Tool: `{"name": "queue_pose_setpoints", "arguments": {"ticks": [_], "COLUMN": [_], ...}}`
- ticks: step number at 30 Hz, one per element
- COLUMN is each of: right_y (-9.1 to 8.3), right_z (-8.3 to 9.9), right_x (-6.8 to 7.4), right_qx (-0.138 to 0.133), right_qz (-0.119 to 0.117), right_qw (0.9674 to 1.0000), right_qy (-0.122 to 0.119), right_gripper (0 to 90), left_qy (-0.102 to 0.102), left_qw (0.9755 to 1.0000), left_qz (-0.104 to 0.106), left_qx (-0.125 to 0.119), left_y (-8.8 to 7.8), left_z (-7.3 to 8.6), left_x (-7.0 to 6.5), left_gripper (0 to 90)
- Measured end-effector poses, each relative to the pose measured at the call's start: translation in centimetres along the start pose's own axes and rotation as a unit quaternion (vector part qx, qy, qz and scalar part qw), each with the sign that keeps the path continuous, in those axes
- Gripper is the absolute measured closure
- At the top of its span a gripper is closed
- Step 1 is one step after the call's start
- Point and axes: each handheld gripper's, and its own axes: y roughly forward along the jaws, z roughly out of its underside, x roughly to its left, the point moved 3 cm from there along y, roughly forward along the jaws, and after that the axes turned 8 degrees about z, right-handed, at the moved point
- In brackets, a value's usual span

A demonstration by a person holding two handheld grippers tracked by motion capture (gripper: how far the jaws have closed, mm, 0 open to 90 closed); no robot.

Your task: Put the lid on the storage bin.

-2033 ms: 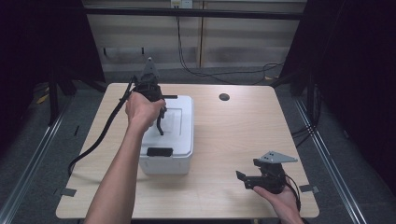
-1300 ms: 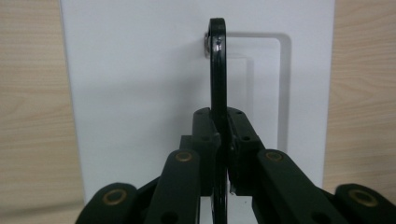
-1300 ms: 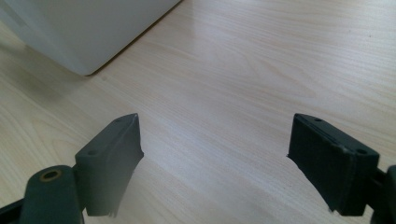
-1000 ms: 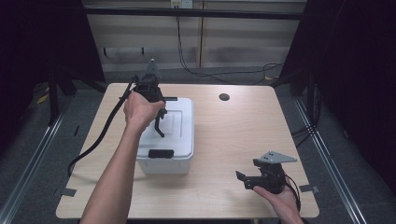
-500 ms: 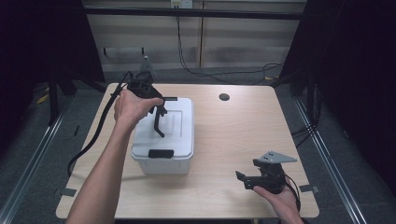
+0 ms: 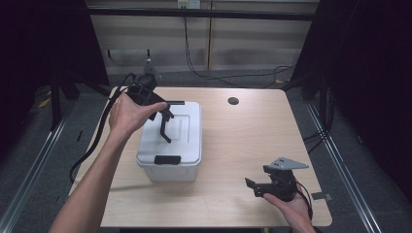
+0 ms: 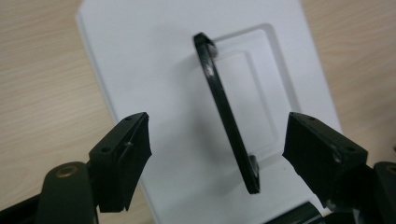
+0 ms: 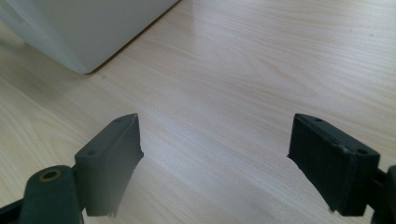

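Note:
A white lidded box (image 6: 182, 145) stands on the left half of the table. Its black handle (image 6: 164, 128) stands raised above the lid. My left gripper (image 6: 170, 109) hovers over the back of the lid, and its jaws have just been opening. In the left gripper view the handle (image 7: 224, 116) runs between the spread jaws of my left gripper (image 7: 218, 130) without touching either pad, with the lid (image 7: 140, 70) below. My right gripper (image 6: 252, 184) rests open near the table's front right. In the right gripper view, bare wood lies between the jaws of my right gripper (image 8: 215, 135).
A black latch (image 6: 166, 159) sits on the box's front edge. A dark round hole (image 6: 233, 101) marks the table (image 6: 252, 141) near its back edge. A corner of the box (image 8: 84, 28) appears top left in the right gripper view. The left gripper's cable (image 6: 92, 145) hangs off the table's left side.
My left gripper has opened and let go of the handle, drawing back and slightly up toward the table's far left. The handle stays raised. The right gripper has not moved.

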Motion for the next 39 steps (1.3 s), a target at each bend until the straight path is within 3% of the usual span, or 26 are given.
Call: {"name": "queue_pose_setpoints", "arguments": {"ticks": [1,4,6,8,12,14,16,23,25,26,34,36,39], "right_y": [0.0,0.0,0.1,0.1,0.1,0.1,0.1,0.1,0.1,0.1,0.1,0.1,0.1], "right_z": [0.0,0.0,0.0,0.0,0.0,0.0,0.0,0.0,0.0,0.0,0.0,0.0,0.0], "right_x": [0.0,0.0,0.0,0.0,-0.1,-0.1,-0.1,-0.1,-0.1,-0.1,-0.2,-0.2,-0.2], "right_qx": [0.000,0.001,0.000,0.000,0.001,0.001,-0.001,0.000,0.000,0.000,0.001,0.002,0.001], "right_qz": [0.000,0.000,0.001,0.001,0.001,0.002,0.002,0.003,0.003,0.003,0.005,0.005,0.006], "right_qw": [1.0000,1.0000,1.0000,1.0000,1.0000,1.0000,1.0000,1.0000,1.0000,1.0000,1.0000,1.0000,1.0000], "right_qy": [0.000,-0.001,-0.001,-0.001,0.001,0.001,0.000,0.003,0.003,0.003,0.004,0.005,0.004], "right_gripper": [16.3,16.3,16.3,16.3,16.3,16.3,16.3,16.3,16.3,16.3,16.3,16.3,16.3], "left_qy": [0.009,0.019,0.037,0.042,0.055,0.050,0.054,0.081,0.088,0.093,0.093,0.091,0.087], "left_qw": [0.9999,0.9994,0.9986,0.9977,0.9960,0.9953,0.9922,0.9886,0.9877,0.9857,0.9835,0.9829,0.9833], "left_qz": [0.014,0.021,0.026,0.041,0.049,0.046,0.041,0.040,0.027,0.021,0.032,0.026,0.033], "left_qx": [0.000,-0.017,-0.026,-0.034,-0.052,-0.069,-0.104,-0.120,-0.126,-0.139,-0.152,-0.158,-0.156], "left_y": [-0.1,-0.3,-0.6,-0.8,-1.4,-1.8,-2.5,-3.3,-3.4,-3.4,-2.6,-2.4,-2.2], "left_z": [0.3,0.9,1.4,1.9,3.0,3.4,4.0,5.9,6.5,6.8,9.6,10.3,11.1], "left_x": [0.2,0.9,1.4,1.9,2.8,3.2,3.8,5.1,5.4,5.6,7.5,7.9,8.3], "left_gripper": [20.9,17.1,17.4,17.3,17.3,17.6,17.6,17.8,17.8,17.8,19.4,20.3,20.4]}}
